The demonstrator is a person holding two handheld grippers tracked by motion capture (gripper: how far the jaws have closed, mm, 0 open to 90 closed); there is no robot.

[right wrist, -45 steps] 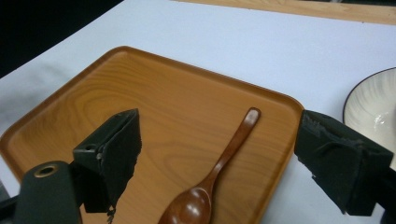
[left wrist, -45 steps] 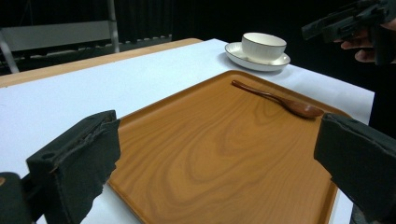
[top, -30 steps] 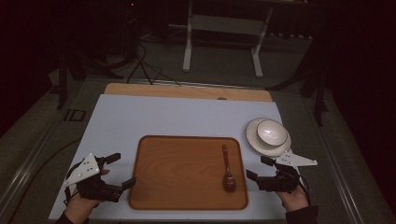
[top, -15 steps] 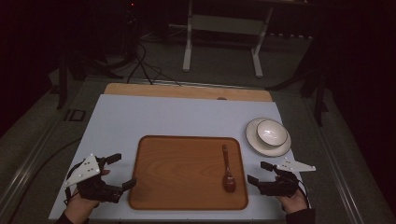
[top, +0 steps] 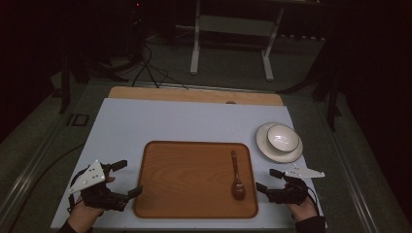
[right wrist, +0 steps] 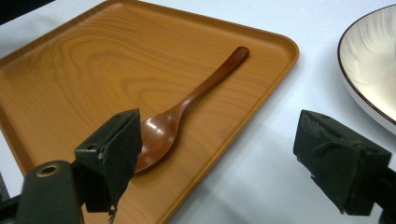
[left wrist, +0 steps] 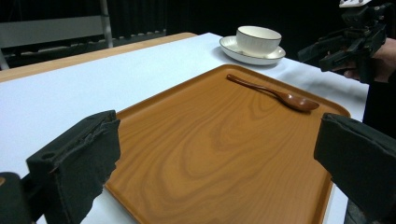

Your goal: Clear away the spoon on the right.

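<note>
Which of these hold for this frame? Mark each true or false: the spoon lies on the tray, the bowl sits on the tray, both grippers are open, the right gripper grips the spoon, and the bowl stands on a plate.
1. The wooden spoon lies on the wooden tray. True.
2. The bowl sits on the tray. False: it stands off the tray, on the white table top to the tray's right.
3. Both the left gripper and the right gripper are open. True.
4. The right gripper grips the spoon. False: its jaws are spread and empty, beside the tray's right edge.
5. The bowl stands on a plate. True.
</note>
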